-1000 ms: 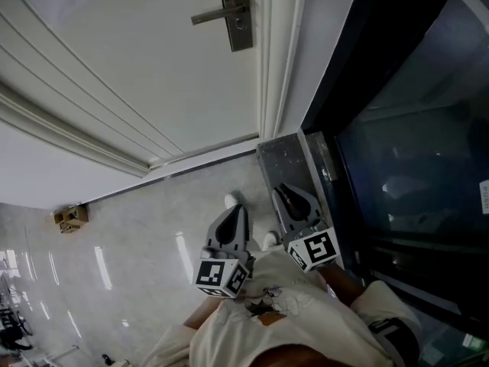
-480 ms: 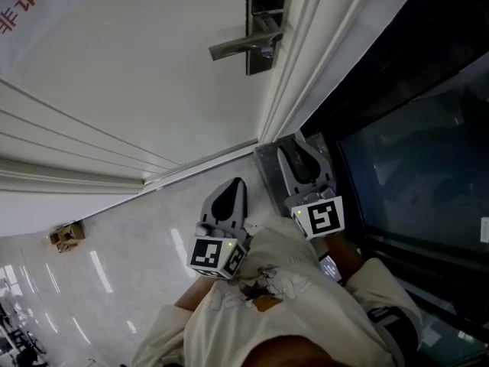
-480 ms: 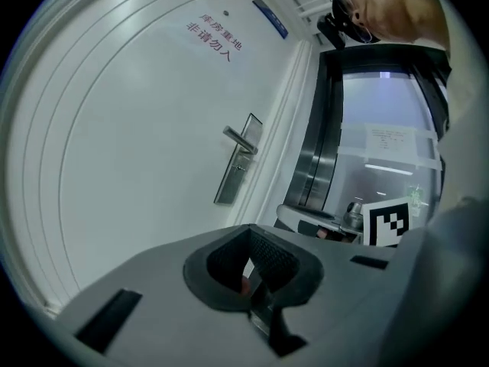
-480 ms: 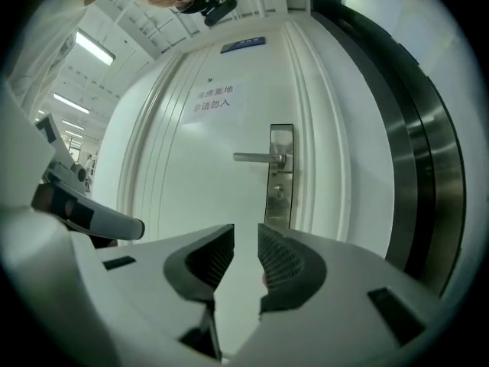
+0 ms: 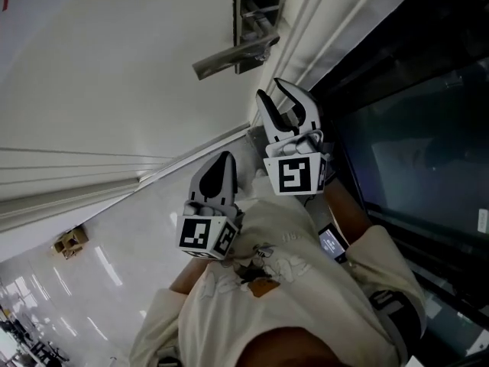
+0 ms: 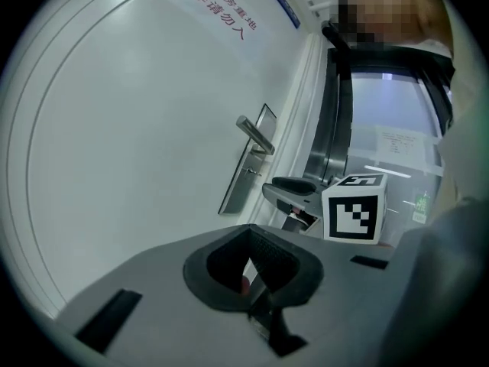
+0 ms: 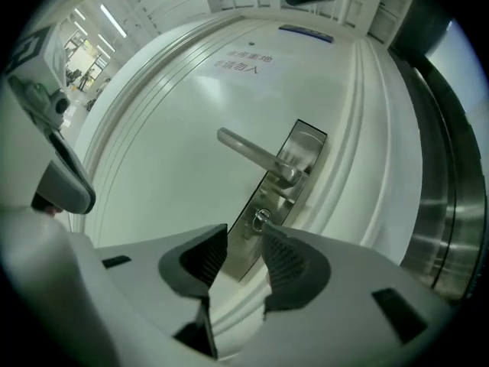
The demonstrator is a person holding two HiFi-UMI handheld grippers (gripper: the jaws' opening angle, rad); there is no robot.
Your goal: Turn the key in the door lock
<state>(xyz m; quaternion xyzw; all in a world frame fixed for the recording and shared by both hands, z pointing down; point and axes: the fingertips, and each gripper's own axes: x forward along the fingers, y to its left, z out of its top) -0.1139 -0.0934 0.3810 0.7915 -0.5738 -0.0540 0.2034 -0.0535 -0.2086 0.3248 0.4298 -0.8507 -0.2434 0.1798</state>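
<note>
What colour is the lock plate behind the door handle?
The lock plate is silver metal, clearest in the right gripper view.

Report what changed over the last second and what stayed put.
The right gripper rose from low beside the glass frame toward the lock plate and rolled. Its jaws are opening with nothing between them, and the key is just ahead. The left gripper also came forward, jaws shut. Nothing was grasped or released. The door handle stayed as it was.
</note>
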